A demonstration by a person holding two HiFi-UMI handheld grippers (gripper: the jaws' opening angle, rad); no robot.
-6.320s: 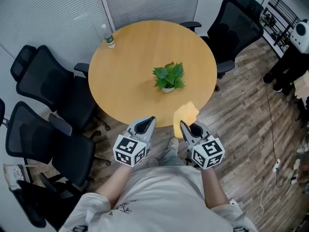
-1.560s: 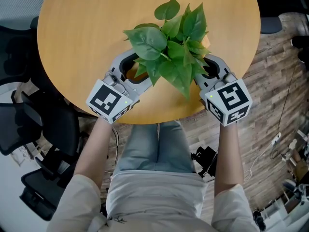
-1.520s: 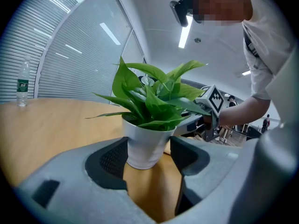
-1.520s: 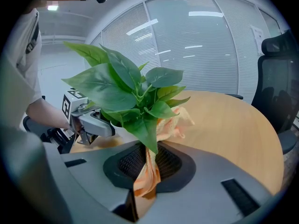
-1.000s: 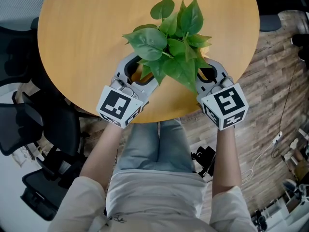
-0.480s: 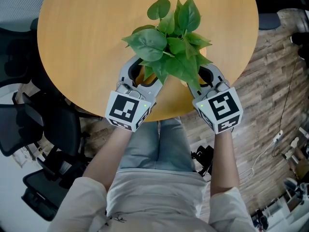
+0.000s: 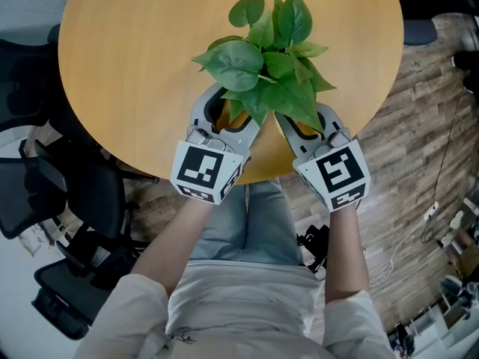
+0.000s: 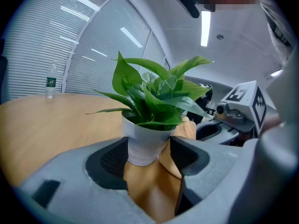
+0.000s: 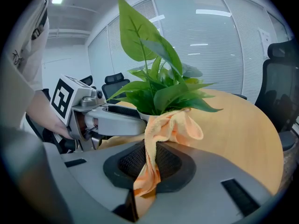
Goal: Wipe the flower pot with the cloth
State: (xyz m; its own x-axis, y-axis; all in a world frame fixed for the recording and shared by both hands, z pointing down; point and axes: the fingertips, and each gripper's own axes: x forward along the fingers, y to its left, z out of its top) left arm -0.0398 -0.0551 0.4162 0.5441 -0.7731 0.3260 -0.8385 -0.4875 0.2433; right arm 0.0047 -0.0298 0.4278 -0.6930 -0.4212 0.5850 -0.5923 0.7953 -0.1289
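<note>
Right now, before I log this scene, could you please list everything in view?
table: one, light wood, before the person.
flower pot: one, white, near table edge.
plant: one, green, in the pot.
cloth: one, orange, draped against the pot.
bottle: one, clear, far table edge.
office chairs: several, black, around the table.
left gripper: one, grey, clamped on the pot.
right gripper: one, grey, pinching the cloth.
person: one, light shirt, blue jeans, holding both.

No words or numbers can be read anywhere; the green label on the bottle (image 8: 50, 84) at far left is too small.
</note>
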